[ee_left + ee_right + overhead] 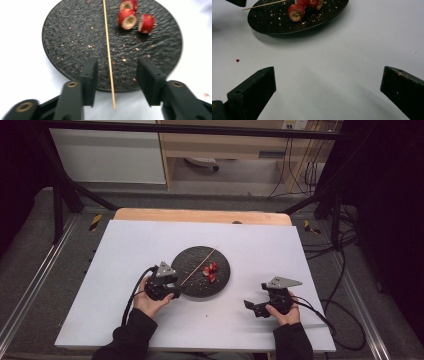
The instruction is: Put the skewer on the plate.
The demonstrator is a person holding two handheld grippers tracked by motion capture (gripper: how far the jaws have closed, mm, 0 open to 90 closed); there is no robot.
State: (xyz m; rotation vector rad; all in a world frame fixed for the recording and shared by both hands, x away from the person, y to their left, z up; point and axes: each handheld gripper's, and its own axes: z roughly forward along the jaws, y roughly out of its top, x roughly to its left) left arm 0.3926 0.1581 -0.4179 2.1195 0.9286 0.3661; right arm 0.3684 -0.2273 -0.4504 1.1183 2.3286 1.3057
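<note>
Left gripper view: left gripper [116, 81] spread, skewer [108, 53] lying loose between the jaws across the black plate [62, 45], fruit pieces [127, 18] at 1 o'clock. Right gripper [328, 92] spread wide, idle. Looks like release done; next, back off straight

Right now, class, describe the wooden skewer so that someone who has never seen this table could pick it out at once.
Find the round black plate in the middle of the white table. Across it lies the wooden skewer, a thin pale stick whose near end juts past the rim between the open jaws of the left gripper. The red fruit pieces beside it are short and round; the skewer alone is long and straight.
</note>
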